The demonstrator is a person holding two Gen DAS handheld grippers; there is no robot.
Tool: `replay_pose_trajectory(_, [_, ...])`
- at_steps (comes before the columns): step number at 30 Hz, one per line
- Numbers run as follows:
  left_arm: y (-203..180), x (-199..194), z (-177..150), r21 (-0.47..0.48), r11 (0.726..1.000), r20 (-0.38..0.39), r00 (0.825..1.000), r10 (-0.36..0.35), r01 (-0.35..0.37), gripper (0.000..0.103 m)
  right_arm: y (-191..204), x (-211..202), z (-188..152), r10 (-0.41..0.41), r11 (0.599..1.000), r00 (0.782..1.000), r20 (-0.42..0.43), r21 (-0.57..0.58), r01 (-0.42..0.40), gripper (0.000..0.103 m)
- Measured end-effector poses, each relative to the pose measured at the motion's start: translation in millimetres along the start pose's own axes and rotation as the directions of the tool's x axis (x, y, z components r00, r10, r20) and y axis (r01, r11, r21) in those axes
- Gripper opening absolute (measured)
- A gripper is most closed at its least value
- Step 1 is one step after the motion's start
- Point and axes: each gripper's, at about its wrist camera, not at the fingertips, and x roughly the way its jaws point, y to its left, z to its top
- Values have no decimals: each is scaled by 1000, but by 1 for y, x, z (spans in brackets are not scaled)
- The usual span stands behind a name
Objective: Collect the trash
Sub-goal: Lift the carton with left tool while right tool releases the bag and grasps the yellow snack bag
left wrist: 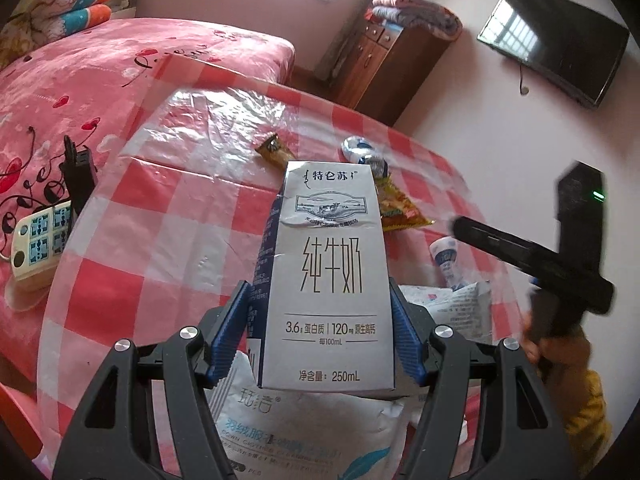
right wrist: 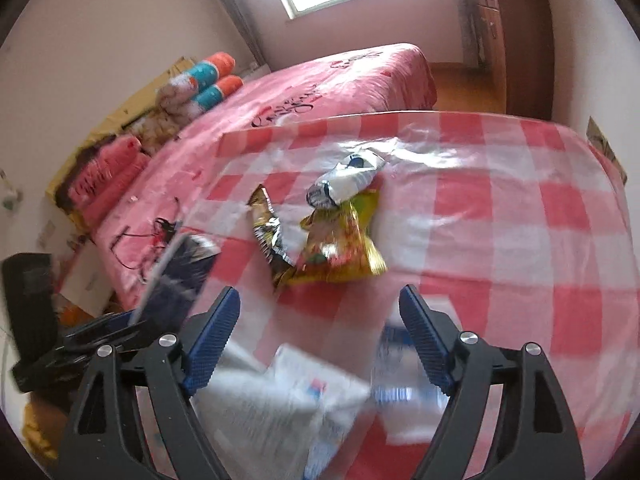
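My left gripper (left wrist: 320, 308) is shut on a white and blue milk carton (left wrist: 326, 272), held upright above a table with a red and white checked cloth (left wrist: 168, 240). Under it lies a white detergent pouch (left wrist: 304, 428). Further on the table lie a brown wrapper (left wrist: 275, 150), a silver wrapper (left wrist: 362, 152) and a yellow snack bag (left wrist: 398, 208). My right gripper (right wrist: 320, 312) is open and empty above the table. Ahead of it lie the yellow snack bag (right wrist: 340, 244), a dark foil wrapper (right wrist: 268, 232) and the silver wrapper (right wrist: 346, 182). Blurred white packaging (right wrist: 304, 396) lies below it.
A pink bed (left wrist: 80, 80) stands beside the table with a power strip (left wrist: 38, 236) on it. A wooden cabinet (left wrist: 384, 64) and a wall TV (left wrist: 556, 44) are behind. The right gripper body (left wrist: 560, 264) shows at the right of the left wrist view.
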Motion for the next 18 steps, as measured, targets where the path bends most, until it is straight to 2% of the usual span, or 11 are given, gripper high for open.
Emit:
replay_pose_trajectory(4, [6, -5, -2, -7, 1000, 12, 1000, 4, -3, 67, 5, 36, 20, -30, 999, 999, -33, -36, 29, 82])
replay_pose_trajectory(11, [17, -6, -6, -9, 1000, 18, 1000, 15, -15, 67, 3, 82, 33, -88, 995, 990, -111, -65, 81, 81])
replay_pose_trajectory(18, [25, -4, -8, -17, 1000, 12, 1000, 19, -19, 67, 9, 92, 28, -172, 975, 980, -96, -156, 156, 60])
